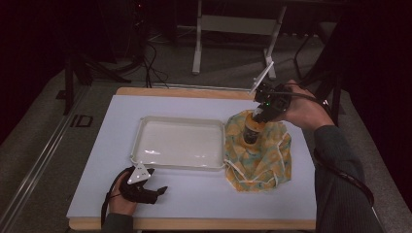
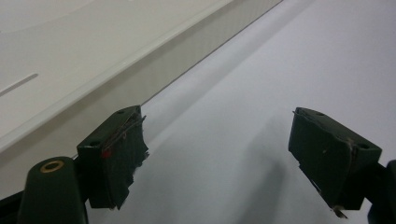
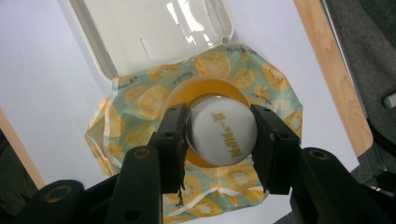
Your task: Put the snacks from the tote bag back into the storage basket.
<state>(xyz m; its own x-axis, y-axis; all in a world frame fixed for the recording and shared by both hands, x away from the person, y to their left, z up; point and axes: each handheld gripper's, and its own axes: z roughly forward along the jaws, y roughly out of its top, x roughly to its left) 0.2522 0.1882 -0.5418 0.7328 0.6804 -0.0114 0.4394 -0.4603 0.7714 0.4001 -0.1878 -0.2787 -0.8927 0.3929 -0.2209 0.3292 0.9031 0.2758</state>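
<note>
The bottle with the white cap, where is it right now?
In the high view the bottle is on the right, held in the right gripper above the lemon-print cloth, just right of the white tray.

The bottle (image 3: 219, 135) shows just its white cap from above, its body hidden beneath. The tray (image 2: 70, 88) is cut off by the picture's top and left edges.

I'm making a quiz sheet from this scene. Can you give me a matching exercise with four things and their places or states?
1. bottle
2. tray
3. lemon-print cloth
4. left gripper

A. jaws apart above bare white table
B. spread beside the tray, under the bottle
C. empty, mid-table
D. white cap clamped between black jaws

Pairs: 1-D, 2-C, 3-B, 4-A
</note>
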